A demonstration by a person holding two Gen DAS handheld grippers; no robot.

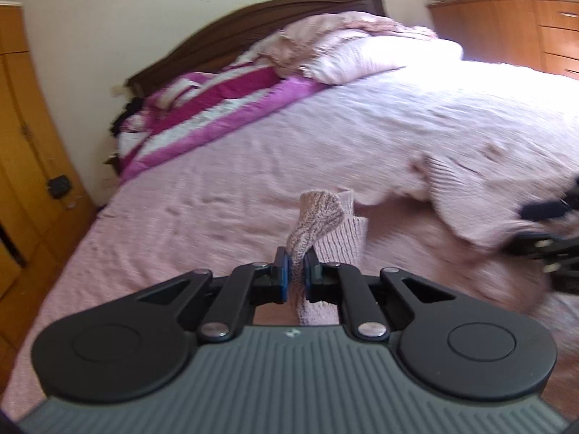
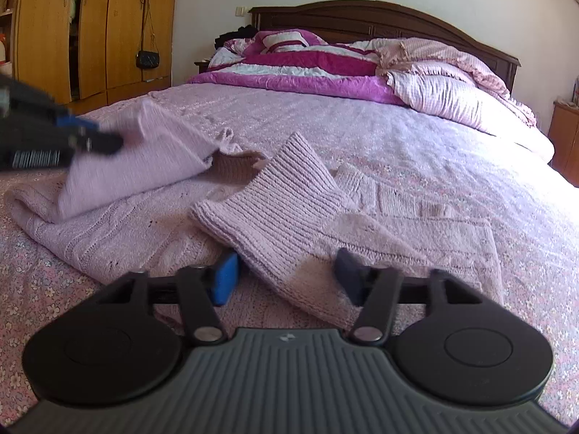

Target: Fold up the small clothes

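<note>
A pale pink knitted sweater (image 2: 119, 217) lies spread on the bed. My left gripper (image 1: 296, 275) is shut on a bunched ribbed part of it (image 1: 320, 213), which stands up from between the blue pads. The right wrist view shows the same gripper (image 2: 90, 139), blurred at the left, holding a fold of the sweater off the bed. My right gripper (image 2: 286, 278) sits low over the bed with its jaws apart. A ribbed sleeve (image 2: 289, 209) lies between its pads (image 2: 226, 278), not pinched. In the left wrist view the right gripper (image 1: 542, 213) is a dark blur at the right edge.
The bed carries a pink floral sheet (image 2: 524, 253). A magenta-and-white quilt (image 2: 307, 68) and pink pillows (image 2: 452, 90) lie by the dark headboard (image 2: 362, 14). A wooden wardrobe (image 2: 90, 29) with a black handbag (image 2: 147, 58) stands left, and a wooden dresser (image 1: 524, 32) right.
</note>
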